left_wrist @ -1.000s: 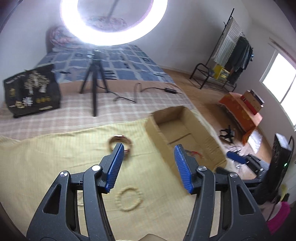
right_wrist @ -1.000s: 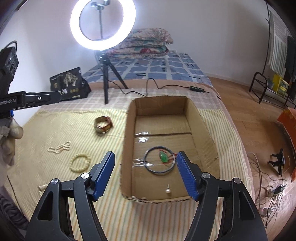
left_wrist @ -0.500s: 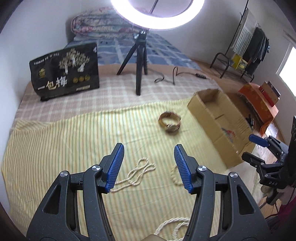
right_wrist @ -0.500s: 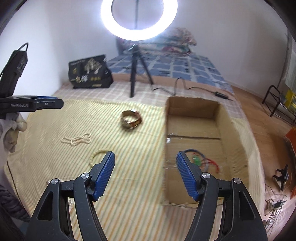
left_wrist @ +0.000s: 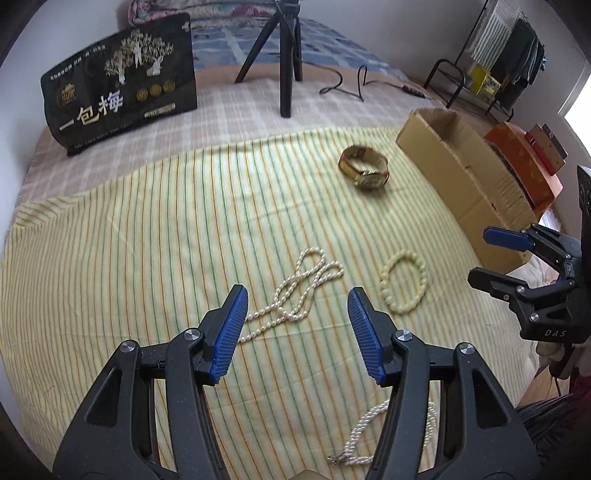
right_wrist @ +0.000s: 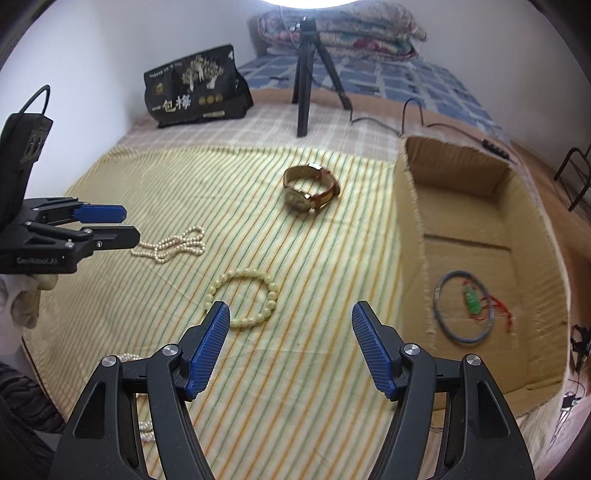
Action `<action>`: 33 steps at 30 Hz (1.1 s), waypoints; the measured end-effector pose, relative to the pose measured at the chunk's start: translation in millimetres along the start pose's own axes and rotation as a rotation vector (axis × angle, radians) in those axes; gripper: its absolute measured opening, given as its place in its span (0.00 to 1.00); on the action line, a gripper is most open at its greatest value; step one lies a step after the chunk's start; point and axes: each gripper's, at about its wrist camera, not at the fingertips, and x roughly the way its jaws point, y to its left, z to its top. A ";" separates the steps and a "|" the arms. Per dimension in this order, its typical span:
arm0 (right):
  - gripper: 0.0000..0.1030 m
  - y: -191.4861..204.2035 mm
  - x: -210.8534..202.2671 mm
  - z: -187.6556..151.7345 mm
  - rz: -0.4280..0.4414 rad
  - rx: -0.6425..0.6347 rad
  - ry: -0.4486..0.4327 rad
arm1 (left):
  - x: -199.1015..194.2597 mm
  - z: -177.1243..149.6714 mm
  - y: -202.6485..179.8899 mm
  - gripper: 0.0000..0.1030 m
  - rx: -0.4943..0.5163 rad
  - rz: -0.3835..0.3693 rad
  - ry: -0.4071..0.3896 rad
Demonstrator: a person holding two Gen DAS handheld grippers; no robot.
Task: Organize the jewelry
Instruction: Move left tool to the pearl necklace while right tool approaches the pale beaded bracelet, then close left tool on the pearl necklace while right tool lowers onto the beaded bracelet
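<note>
At the far left of the bed, a black printed bag (left_wrist: 122,79) stood on the checked sheet (left_wrist: 207,122), with a black tripod (left_wrist: 286,59) to its right and a cable (left_wrist: 354,83) trailing beyond it. In the right wrist view, folded quilts (right_wrist: 343,31) were stacked at the head of the bed behind the tripod.

The left gripper (left_wrist: 295,317) hung above the yellow striped cloth (left_wrist: 129,240) with its jaws apart and nothing between the blue pads (left_wrist: 229,332). Just ahead of it lay a looped pearl necklace (left_wrist: 299,288), its strand running under the gap between the fingers. A second pearl strand (left_wrist: 369,435) lay closer in, partly hidden behind the right finger of that gripper.

To the right of the necklace, a cream beaded bracelet (left_wrist: 404,282) lay flat on the cloth, apart from the pearls. Farther back sat a gold wristwatch with a brown strap (left_wrist: 365,171), resting on its side.

The right gripper (right_wrist: 290,343) was also spread wide and empty, hovering over the cloth with the beaded bracelet just beside its left fingertip; whether they touched could not be told.

At the right edge of the cloth stood an open cardboard box (right_wrist: 410,229). Inside it lay a dark bangle (right_wrist: 439,306) with a green pendant on a red cord (right_wrist: 472,301) within its ring.
</note>
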 end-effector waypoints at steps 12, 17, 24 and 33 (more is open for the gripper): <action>0.65 7.5 29.8 1.3 -0.006 -0.015 0.061 | 25.4 -5.7 -11.1 0.56 0.111 0.044 0.047; 0.60 3.3 38.9 0.6 -0.010 -0.004 0.079 | 41.8 -5.9 -15.7 0.56 0.159 0.074 0.071; 0.56 4.8 47.4 2.5 -0.005 -0.004 0.089 | 61.9 -2.9 -15.7 0.56 0.190 0.110 0.081; 0.47 18.9 60.4 3.5 -0.039 -0.057 0.113 | 66.5 -1.0 -19.2 0.31 0.205 0.078 0.067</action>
